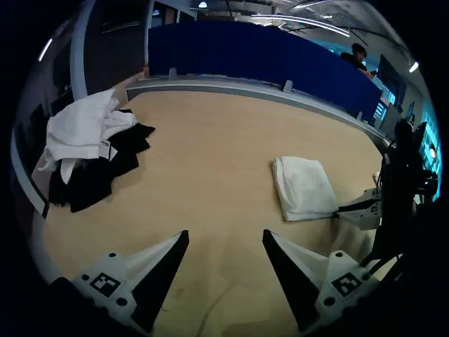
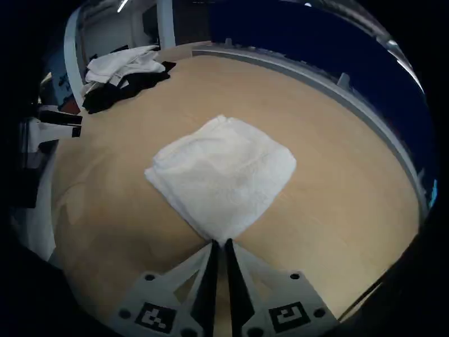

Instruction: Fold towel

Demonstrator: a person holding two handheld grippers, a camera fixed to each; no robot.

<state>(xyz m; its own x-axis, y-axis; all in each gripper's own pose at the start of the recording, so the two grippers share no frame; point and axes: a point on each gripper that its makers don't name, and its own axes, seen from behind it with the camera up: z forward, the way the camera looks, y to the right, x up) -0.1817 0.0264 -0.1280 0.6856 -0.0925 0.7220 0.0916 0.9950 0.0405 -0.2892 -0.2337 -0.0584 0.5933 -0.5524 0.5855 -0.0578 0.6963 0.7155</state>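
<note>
Right gripper view: right gripper (image 2: 219, 244) jaws closed at towel (image 2: 224, 174) corner, pinch unclear. Left gripper (image 1: 224, 231) gapes wide, empty.

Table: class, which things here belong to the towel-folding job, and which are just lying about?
Job: folded white towel; left gripper; right gripper, at the towel's corner.
Lying about: heap of white and black clothes; blue partition.
</note>
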